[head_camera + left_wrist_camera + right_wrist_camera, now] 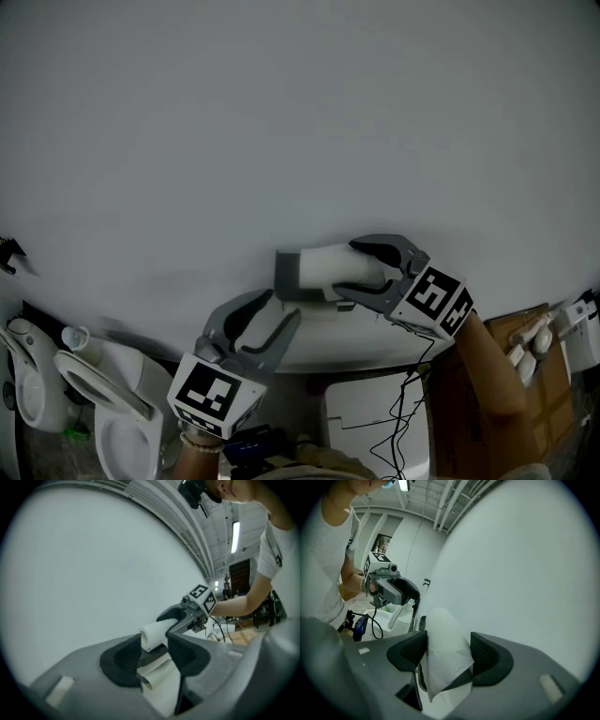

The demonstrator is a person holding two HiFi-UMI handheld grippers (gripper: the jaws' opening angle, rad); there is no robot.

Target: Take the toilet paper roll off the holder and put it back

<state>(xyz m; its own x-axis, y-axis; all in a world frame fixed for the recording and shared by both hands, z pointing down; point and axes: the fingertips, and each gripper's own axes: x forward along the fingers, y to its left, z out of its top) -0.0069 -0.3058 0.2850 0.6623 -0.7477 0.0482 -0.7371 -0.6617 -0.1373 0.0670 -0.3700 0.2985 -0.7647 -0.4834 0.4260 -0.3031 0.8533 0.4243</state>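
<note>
The white, soft-looking toilet paper roll (330, 268) lies level against the plain white wall (281, 112), its left end at the grey metal holder (289, 277) fixed there; I cannot tell whether it sits fully on the holder's arm. From the left gripper view the roll (154, 634) shows a rounded, slightly squashed end, and a loose sheet of paper (159, 672) hangs below it in curling folds. In the right gripper view the roll (443, 653) fills the gap between the jaws and a flap of it hangs down to a corner. The right gripper (349, 270) reaches in from the right and is clamped on the roll, one dark pad pressing on each side. The left gripper (284, 305) hangs just below and left of the holder with its jaws spread wide and nothing between the pads. Lower down stand a white ceramic toilet (112, 394) at the left, a brown cardboard box (544, 366) at the right, and a black cable (403, 412) dangling under the right gripper.
</note>
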